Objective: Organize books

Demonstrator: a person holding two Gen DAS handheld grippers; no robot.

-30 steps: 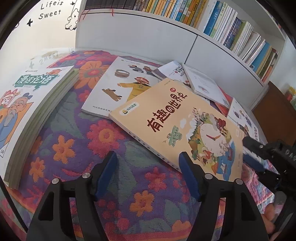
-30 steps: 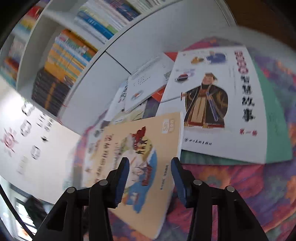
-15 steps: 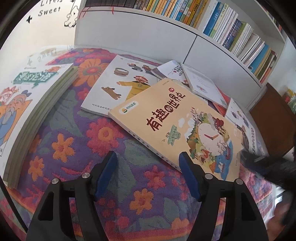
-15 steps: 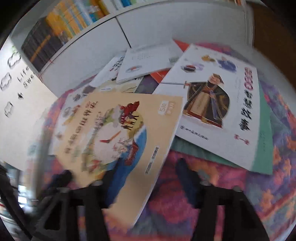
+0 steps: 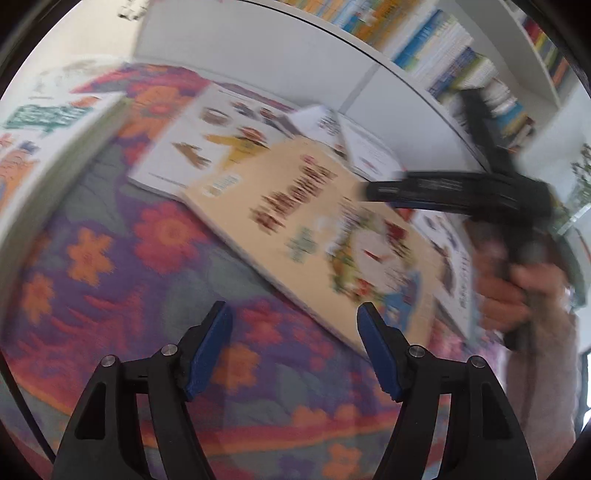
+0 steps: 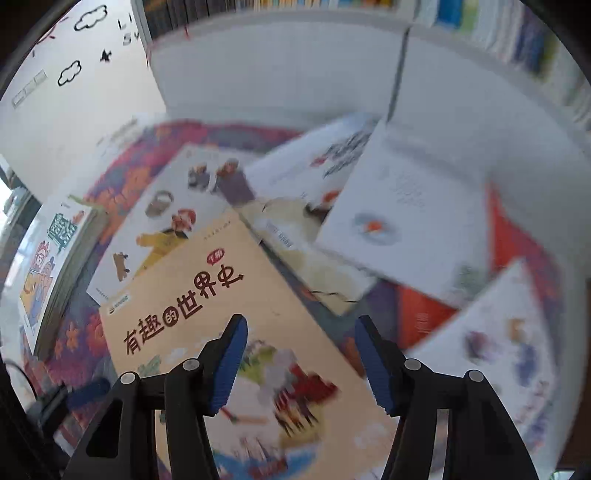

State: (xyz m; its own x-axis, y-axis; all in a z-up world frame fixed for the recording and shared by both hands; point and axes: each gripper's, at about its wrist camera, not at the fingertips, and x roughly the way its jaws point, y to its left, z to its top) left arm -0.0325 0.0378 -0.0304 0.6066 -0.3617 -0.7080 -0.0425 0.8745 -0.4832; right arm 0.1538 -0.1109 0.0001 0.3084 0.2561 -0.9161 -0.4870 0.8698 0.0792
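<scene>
Over the tan book (image 6: pixel 207 295), right gripper (image 6: pixel 299 332) just widening, empty; left gripper (image 5: pixel 293 325) gapes above bare cloth (image 5: pixel 147 295).

Both fisheye views are bright with soft, even daylight and no hard shadows, and their edges curve into a black rim. Motion blur smears the books (image 5: pixel 317 236) and the shelves (image 6: pixel 509 33); only the foreground fingers (image 5: pixel 207 354) look sharp.

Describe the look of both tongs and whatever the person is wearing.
Both the left tongs and the right tongs have black plastic frames with triangular cut-outs, silver pivot screws and ribbed blue pads on the fingers. In the left view, the hand gripping the right tool's black handle shows a pale pinkish sleeve.
</scene>
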